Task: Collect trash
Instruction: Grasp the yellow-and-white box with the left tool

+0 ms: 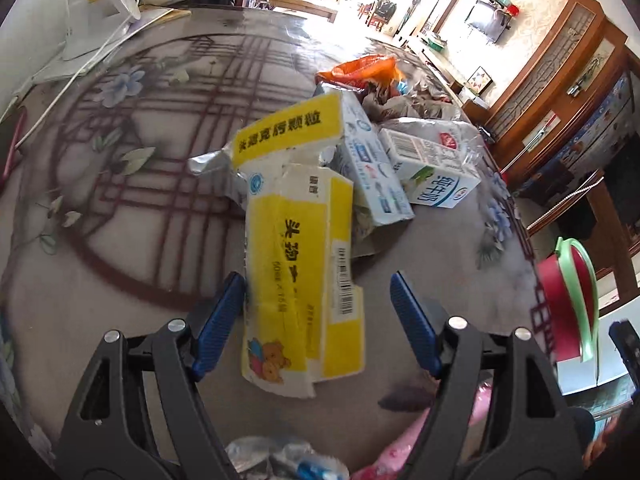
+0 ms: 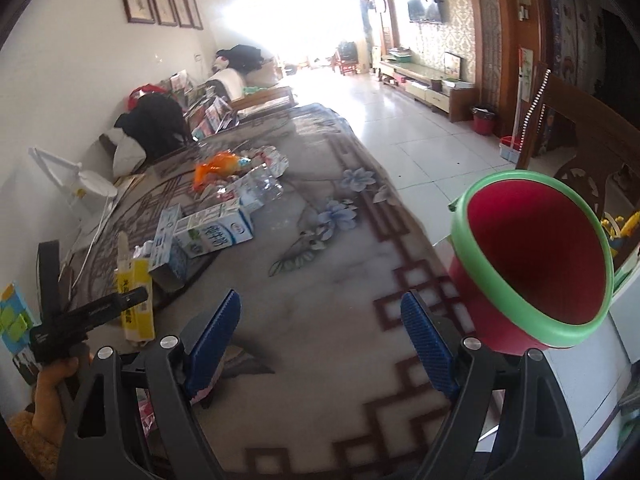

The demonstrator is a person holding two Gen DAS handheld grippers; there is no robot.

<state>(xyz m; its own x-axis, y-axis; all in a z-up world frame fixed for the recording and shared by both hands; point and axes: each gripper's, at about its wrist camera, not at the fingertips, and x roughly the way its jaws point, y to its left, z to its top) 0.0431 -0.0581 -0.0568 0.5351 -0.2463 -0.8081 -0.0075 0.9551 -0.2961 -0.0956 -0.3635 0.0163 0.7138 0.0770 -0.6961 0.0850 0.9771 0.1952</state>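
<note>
Left gripper (image 1: 318, 312): tilted down over the table, jaws apart; the near end of the yellow box lies between the blue pads (image 1: 220, 320), touching neither as far as can be seen.
Right gripper (image 2: 320, 336): tilted down over bare tablecloth, jaws wide, nothing between them.
Hand (image 2: 56, 376): one in the right view, at lower left, holding the left gripper's black body.
Table (image 2: 340, 280): one, under a grey cloth with brown lattice and blue flowers.
Yellow box (image 1: 304, 280): one flattened carton, yellow and white, lying lengthwise toward the left gripper.
Yellow-label box (image 1: 288, 128): one, behind the first and leaning on the pile.
Blue-white box (image 1: 368, 160): one, just beside the yellow ones.
Milk carton (image 1: 432, 172): one, on its side, right of the blue-white box.
Orange bag (image 1: 360, 68): one, at the far end of the pile.
Plastic bottle (image 2: 264, 184): one, clear, crushed, among crumpled wrappers too tangled to count.
Bin (image 2: 532, 264): one, red with a green rim, at the table's right edge, mouth tilted toward the right camera, well apart from the pile.
Lamp (image 2: 80, 184): one, white, at the far left of the table.
</note>
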